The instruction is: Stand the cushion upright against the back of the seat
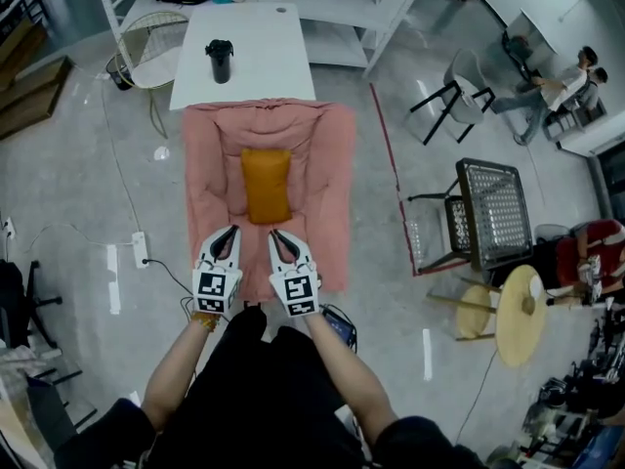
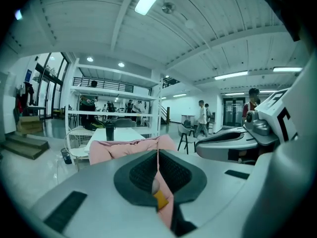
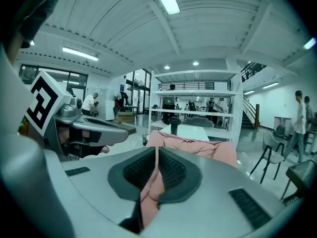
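An orange cushion lies flat in the middle of the pink padded seat, its far end near the seat's back. Both grippers are held over the front of the seat, side by side, pointing toward the back. My left gripper is shut and holds nothing; its tips end just short of the cushion's near left corner. My right gripper is shut and empty too, near the cushion's near right corner. Through the slit of the left gripper a sliver of the cushion shows; through the right gripper, pink fabric.
A white table with a black cup stands right behind the seat, with white shelving beyond. A wire fan guard is at the back left, a mesh chair and a round yellow table at the right. A power strip and cables lie at the left.
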